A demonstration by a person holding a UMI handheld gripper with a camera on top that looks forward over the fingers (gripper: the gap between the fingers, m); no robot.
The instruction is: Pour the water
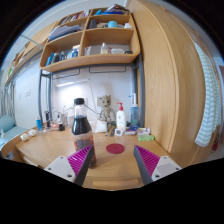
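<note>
Wood runs under everything I see: a pale worktop stretching ahead of my tongs, which stand wide with nothing between the pads. My left pad shows magenta, and just beyond it, toward the worktop's left side, stands the bottle, dark in the body with a red cap and a clear neck. I take this to be what holds the water, though the liquid looks dark to me. It stands upright, apart from my left finger, not yet gripped.

Further along, near the middle and toward the back edge, a small cardboard figure stands. Ahead of the gap between my fingers lies a small red disc, flat on the wood. To its right, toward the back, is a white spray bottle with a red top, and some small clutter I cannot make out. My right pad closes the row. Above the back wall hang shelves full of things.

I see no cup plainly, so I cannot tell where the pour should go. My worry is the bottle: it is tall and narrow, and I sit to its right rather than square on it. If I push in so, my left finger may nudge it over. The cap also looks on, which would block a pour.
</note>
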